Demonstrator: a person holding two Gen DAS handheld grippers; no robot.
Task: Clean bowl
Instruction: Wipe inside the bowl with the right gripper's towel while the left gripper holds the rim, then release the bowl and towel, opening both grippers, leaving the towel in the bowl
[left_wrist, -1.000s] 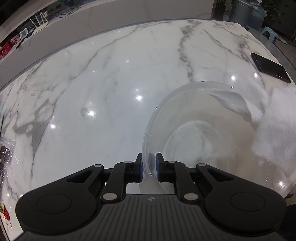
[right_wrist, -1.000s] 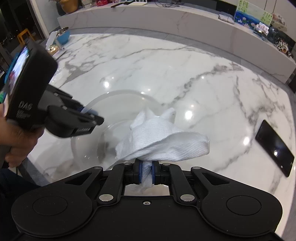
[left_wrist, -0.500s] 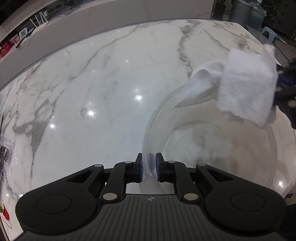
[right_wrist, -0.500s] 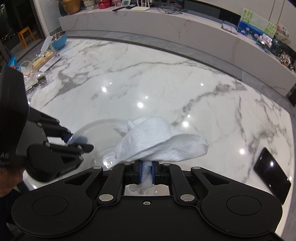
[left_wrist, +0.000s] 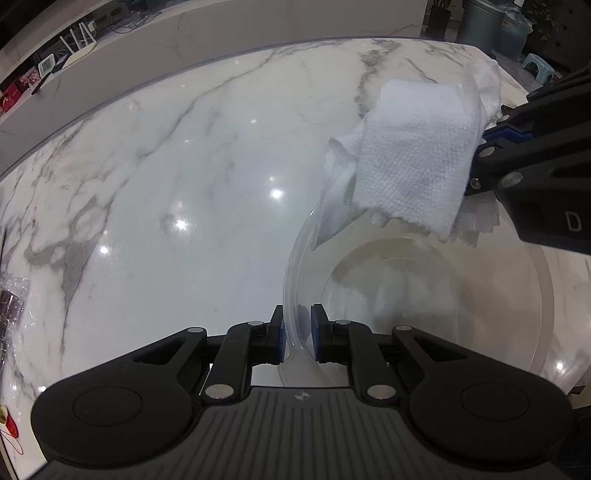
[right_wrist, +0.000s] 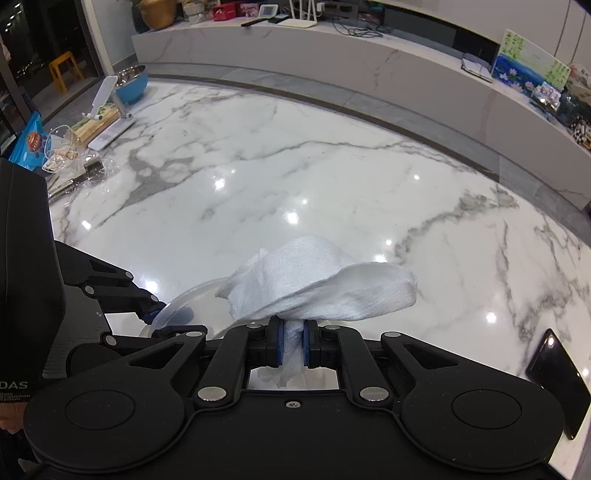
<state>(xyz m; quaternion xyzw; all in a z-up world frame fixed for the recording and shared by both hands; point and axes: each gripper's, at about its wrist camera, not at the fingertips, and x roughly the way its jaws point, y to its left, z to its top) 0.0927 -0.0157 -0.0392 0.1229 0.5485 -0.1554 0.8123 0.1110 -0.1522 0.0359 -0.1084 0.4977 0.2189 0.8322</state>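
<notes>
Left wrist view: nearest us, our left hand-held gripper (left_wrist: 297, 334) pinches the clear bowl (left_wrist: 424, 295) by its near rim at six o'clock, the bowl resting on the marble desk (left_wrist: 192, 177). Beyond, at two o'clock, our right hand-held gripper (left_wrist: 480, 162) clamps a white paper towel (left_wrist: 413, 166) above the bowl's far rim.

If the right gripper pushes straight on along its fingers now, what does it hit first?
Probably the clear bowl: the right gripper points steeply down, and the paper towel it clamps would touch the rim or wall first. Depth is uncertain.
</notes>
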